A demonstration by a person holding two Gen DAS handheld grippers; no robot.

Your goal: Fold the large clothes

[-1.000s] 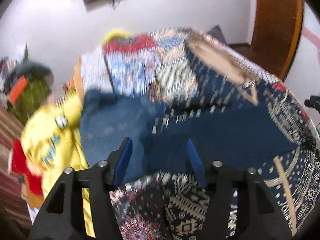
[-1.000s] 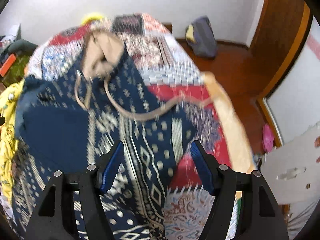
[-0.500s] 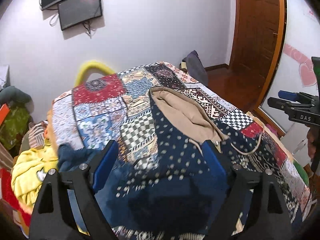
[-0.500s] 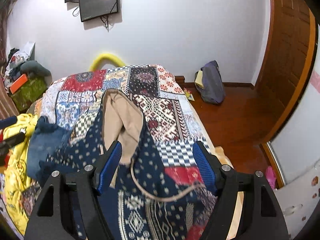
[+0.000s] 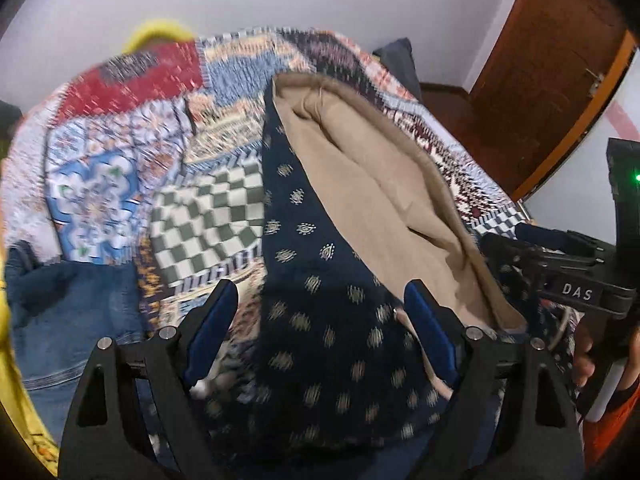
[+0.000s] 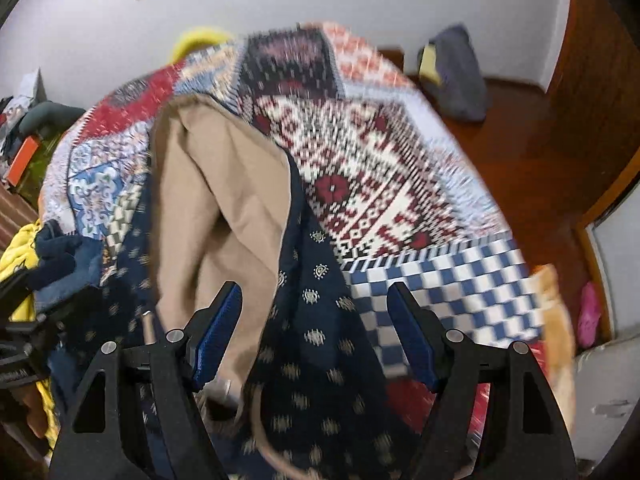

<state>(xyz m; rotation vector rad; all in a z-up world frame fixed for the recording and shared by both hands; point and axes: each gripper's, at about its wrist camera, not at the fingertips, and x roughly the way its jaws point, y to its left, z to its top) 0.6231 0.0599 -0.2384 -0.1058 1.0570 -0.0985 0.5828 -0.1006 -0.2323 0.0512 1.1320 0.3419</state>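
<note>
One navy hoodie (image 5: pixel 320 320) lies lengthwise, hood (image 5: pixel 384 184) pointing toward the far wall.

left gripper (image 5: pixel 322 318) jaws spread wide, right gripper (image 6: pixel 318 318) jaws spread wide, both angled downward, side by side

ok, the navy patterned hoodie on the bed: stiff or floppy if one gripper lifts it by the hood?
Probably floppy: the navy hoodie lies in soft folds, its tan-lined hood slumped open. Likely heavyish for cloth, since it looks lined. The drawstring would probably dangle. Both grippers are open.
</note>
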